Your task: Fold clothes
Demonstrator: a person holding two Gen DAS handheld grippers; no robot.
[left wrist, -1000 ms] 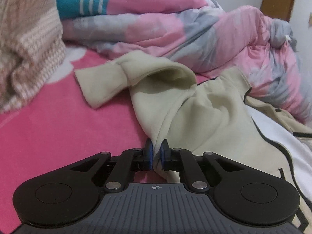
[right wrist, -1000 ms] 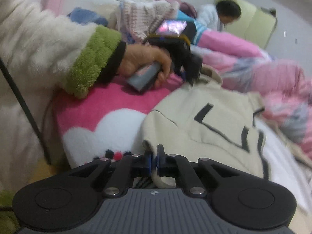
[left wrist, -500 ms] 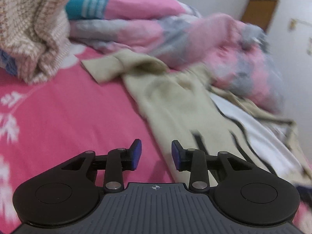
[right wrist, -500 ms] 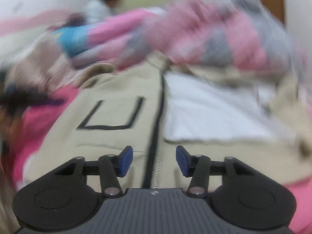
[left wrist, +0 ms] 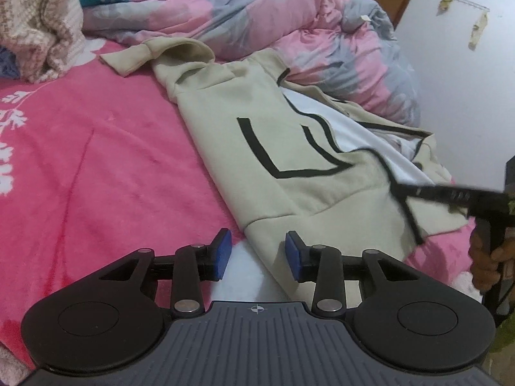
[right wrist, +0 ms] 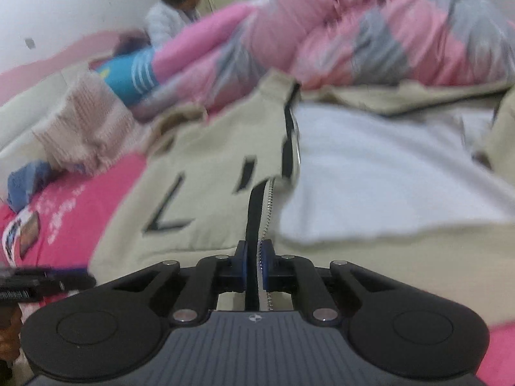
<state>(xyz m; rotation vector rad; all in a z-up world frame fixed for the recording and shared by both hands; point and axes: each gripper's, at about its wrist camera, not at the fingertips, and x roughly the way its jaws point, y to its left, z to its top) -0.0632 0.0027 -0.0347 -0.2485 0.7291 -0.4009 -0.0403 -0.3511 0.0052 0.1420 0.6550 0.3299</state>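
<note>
Right wrist view: the right gripper is clamped on the black zipper edge of the beige fleece jacket, which lies on the pink blanket. The left gripper hangs apart near the hem. The thin edge may slip out if pulled fast.

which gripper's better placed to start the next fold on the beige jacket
Right. The right gripper is already shut on the beige jacket at its black zipper edge, ready to pull. The left gripper is open over the hem corner, holding nothing.
</note>
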